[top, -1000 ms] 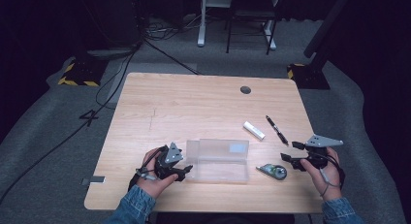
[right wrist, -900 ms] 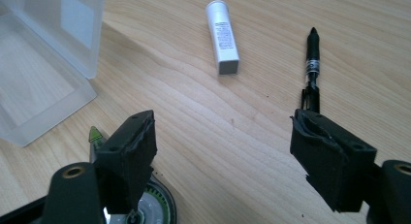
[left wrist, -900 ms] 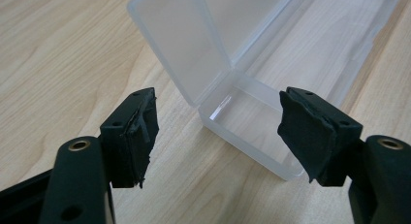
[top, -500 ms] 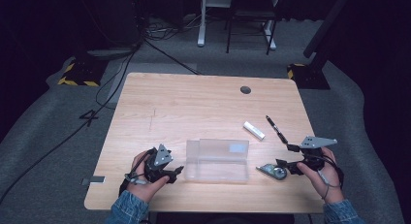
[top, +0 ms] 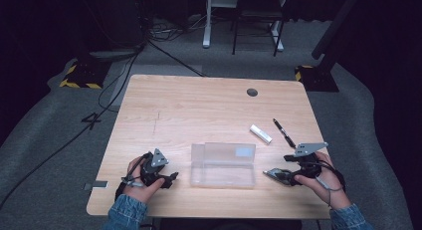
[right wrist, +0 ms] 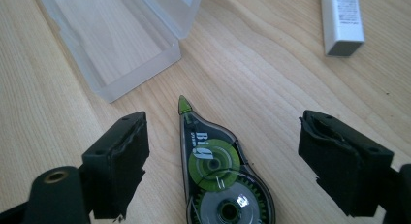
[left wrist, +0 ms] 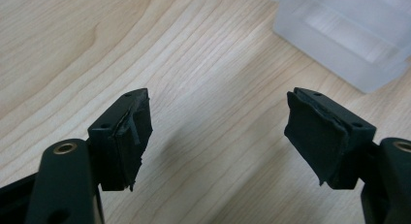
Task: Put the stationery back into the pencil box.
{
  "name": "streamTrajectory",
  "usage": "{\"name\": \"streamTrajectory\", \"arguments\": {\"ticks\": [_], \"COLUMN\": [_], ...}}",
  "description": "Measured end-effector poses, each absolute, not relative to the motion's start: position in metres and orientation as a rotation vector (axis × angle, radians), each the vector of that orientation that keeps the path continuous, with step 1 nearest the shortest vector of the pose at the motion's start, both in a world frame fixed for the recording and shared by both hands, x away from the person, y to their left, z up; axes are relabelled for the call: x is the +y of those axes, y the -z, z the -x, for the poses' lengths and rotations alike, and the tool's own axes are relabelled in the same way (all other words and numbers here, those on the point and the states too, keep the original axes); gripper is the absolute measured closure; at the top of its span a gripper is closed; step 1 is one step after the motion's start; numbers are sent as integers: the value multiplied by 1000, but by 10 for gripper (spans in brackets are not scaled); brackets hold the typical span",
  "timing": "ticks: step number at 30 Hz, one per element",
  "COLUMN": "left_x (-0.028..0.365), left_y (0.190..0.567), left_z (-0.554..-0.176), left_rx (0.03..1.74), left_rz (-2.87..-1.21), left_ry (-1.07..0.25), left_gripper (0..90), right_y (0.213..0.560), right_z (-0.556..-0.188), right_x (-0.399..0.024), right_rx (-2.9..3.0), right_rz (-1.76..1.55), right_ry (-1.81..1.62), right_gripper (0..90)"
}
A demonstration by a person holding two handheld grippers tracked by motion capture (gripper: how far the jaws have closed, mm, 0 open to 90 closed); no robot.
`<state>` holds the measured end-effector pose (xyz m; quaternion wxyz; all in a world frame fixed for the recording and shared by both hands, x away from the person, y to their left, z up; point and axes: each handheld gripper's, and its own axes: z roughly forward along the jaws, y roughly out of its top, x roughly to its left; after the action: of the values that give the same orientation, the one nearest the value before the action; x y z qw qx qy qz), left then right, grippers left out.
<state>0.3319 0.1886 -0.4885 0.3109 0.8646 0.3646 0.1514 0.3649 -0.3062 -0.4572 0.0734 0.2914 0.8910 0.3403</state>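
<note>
High view: light wood tabletop, clear plastic case lying lower centre, long axis left-right across the frame. Left hand-held gripper at lower left, just left of the case, not touching it, jaws pointing right toward it. Right hand-held gripper at lower right, jaws pointing left, at a correction tape dispenser lying flat on the tabletop just right of the case. White eraser-like stick right of centre, long axis running upper left to lower right; black pen just right of it, roughly parallel, the two apart. Small dark round grommet in the upper right part of the tabletop. Left gripper view: jaws spread wide, nothing between them, bare wood below; corner of the clear plastic case at upper right of the frame, well ahead of the jaws. Right gripper view: jaws wide apart, straddling the correction tape dispenser, which lies between them without touching either pad; its long axis runs up-down in the frame, green tip pointing toward the top of the frame, slightly left, at the near corner of the clear plastic case in the upper left; green and grey reels seen through its smoky shell. White eraser-like stick at upper right, long axis near vertical in the frame, well apart from the dispenser.
</note>
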Motion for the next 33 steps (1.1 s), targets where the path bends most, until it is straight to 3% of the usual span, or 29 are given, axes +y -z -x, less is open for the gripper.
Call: {"name": "streamTrajectory", "arguments": {"ticks": [17, 33], "left_x": [200, 202], "left_y": [498, 504], "left_z": [-338, -340], "left_rx": [1004, 977], "left_rz": [-2249, -2206], "left_ry": [-354, -363], "left_gripper": [222, 184], "right_y": [473, 475], "right_z": [-369, -370], "right_x": [-282, -283], "right_rx": [2811, 2827], "right_rz": [-774, -771], "right_ry": [-791, -710], "right_gripper": [346, 433]}}
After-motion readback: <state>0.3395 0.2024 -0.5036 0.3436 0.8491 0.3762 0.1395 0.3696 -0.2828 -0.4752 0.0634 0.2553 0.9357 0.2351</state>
